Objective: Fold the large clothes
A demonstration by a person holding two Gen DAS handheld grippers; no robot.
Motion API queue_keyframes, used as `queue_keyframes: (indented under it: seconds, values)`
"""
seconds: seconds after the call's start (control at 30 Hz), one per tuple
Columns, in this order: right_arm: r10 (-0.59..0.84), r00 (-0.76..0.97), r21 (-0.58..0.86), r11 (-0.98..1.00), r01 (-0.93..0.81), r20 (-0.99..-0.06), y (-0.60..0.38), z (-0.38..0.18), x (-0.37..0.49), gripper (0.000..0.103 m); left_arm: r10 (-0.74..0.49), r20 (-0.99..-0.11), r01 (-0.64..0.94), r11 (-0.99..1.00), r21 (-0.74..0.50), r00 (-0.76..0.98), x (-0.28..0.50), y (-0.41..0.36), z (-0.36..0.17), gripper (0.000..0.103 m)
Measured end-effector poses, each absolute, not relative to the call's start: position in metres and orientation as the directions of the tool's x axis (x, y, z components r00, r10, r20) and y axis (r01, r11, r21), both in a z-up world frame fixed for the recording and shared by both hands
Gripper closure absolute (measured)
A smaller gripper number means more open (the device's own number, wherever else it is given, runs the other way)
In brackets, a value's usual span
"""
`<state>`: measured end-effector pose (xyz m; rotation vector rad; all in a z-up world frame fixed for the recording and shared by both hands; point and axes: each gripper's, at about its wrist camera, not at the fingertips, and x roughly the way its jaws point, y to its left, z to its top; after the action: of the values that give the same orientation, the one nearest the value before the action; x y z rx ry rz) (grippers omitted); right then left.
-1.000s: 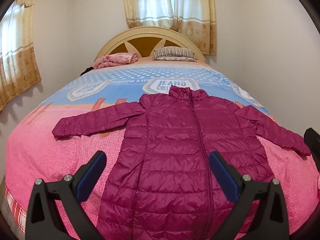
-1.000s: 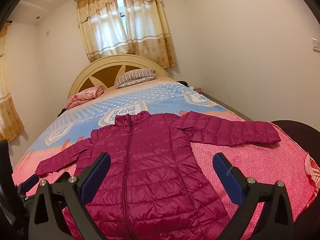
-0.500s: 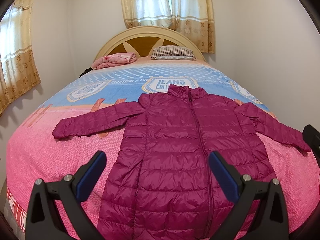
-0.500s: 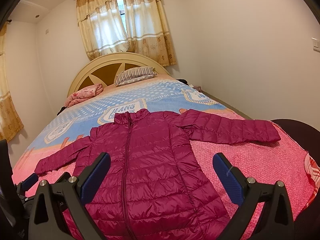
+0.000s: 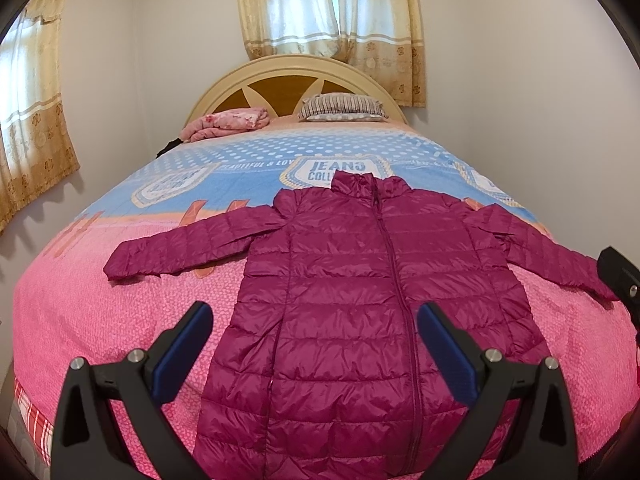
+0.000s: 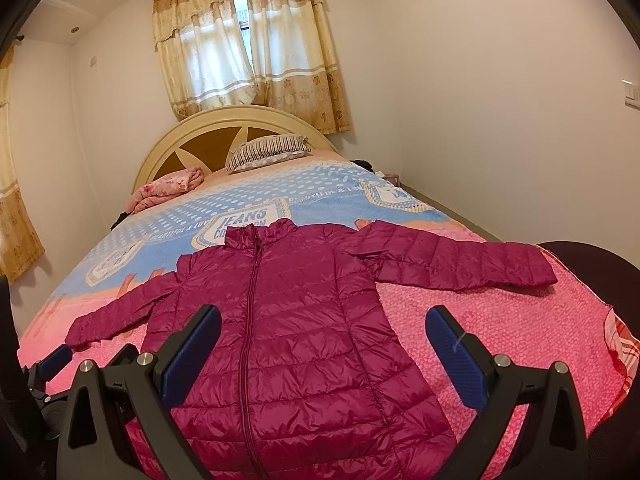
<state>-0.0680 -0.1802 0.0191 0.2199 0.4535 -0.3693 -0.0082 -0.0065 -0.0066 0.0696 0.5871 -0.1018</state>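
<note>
A magenta quilted puffer jacket (image 5: 360, 280) lies flat and zipped on the bed, front up, collar toward the headboard, both sleeves spread out to the sides. It also shows in the right wrist view (image 6: 288, 320). My left gripper (image 5: 316, 344) is open and empty, held above the jacket's lower half. My right gripper (image 6: 324, 348) is open and empty, above the jacket's lower right side. The left gripper's fingertip (image 6: 56, 360) shows at the left edge of the right wrist view.
The bed (image 5: 100, 312) has a pink and blue cover. A striped pillow (image 5: 340, 108) and a folded pink blanket (image 5: 228, 122) lie by the headboard (image 5: 296, 80). Walls stand close on both sides. A dark round object (image 6: 592, 272) sits past the bed's right corner.
Both views have shifted slightly; the cameras have drawn back and risen a little from the jacket. The jacket has not moved and both grippers stay open.
</note>
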Motion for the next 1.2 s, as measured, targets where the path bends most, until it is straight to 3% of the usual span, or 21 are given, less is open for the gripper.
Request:
queue_keyframes:
  seconds: [1.2]
  values:
    - [-0.324,0.815,0.091,0.906,0.414,-0.479,-0.181,0.015,-0.070,0.001,-0.089,-0.541,0.134,0.990,0.045,0.836,-0.026,-0.009,0.003,0.000]
